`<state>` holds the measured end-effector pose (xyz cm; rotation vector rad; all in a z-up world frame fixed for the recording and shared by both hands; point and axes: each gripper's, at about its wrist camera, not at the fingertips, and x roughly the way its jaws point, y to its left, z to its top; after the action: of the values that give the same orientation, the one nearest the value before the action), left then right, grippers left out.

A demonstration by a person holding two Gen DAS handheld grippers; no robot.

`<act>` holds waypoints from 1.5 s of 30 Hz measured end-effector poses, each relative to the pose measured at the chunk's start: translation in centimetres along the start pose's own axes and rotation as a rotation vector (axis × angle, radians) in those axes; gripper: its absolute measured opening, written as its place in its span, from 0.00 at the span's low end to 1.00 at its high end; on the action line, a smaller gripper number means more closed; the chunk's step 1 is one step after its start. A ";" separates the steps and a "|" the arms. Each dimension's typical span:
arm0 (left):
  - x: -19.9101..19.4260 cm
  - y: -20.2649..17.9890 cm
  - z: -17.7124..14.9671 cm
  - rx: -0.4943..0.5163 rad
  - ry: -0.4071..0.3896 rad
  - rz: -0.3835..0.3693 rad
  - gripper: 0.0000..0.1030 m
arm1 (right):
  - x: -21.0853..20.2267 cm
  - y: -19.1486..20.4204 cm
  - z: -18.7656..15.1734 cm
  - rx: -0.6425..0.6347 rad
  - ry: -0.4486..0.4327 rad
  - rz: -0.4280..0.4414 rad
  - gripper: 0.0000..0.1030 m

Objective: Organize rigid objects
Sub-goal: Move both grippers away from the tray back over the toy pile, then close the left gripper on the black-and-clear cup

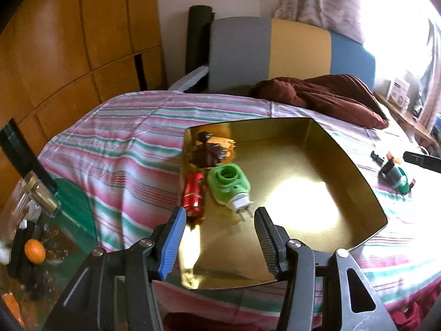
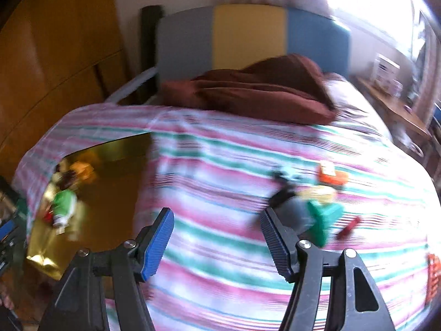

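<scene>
Both tongs gape empty: left tongs (image 1: 217,220) sit over the gold tray (image 1: 355,171) w/ green plug (image 1: 228,184) & red torch (image 1: 194,191) already in, so right tongs (image 2: 217,226) should square up on the loose bits (image 2: 311,207) mid-right on the bed (image 2: 220,165) before closing.

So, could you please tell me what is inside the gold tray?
The gold tray holds a green plug-in device, a red flashlight and a dark item; what lies behind it is unclear.

Both wrist views look steeply down the bed, sharing the gold tray (image 1: 355,165) and headboard (image 2: 248,35).
</scene>
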<state>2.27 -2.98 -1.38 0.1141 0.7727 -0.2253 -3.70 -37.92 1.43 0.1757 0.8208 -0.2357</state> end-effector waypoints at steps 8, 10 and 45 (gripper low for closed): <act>0.2 -4.3 0.9 0.097 0.015 -0.069 0.65 | 1.5 -11.8 -2.1 0.211 -0.009 -0.140 0.74; 0.3 -5.4 1.1 0.116 0.022 -0.085 0.65 | 1.6 -14.1 -3.0 0.279 -0.004 -0.158 0.74; 13.2 -32.6 6.5 0.024 0.401 -0.545 0.65 | 0.9 -21.7 -4.4 0.748 0.029 0.002 0.74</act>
<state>7.89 -37.91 -6.64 -0.0340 1.1935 -0.7443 -12.14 -57.84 -3.59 0.8819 0.7294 -0.5330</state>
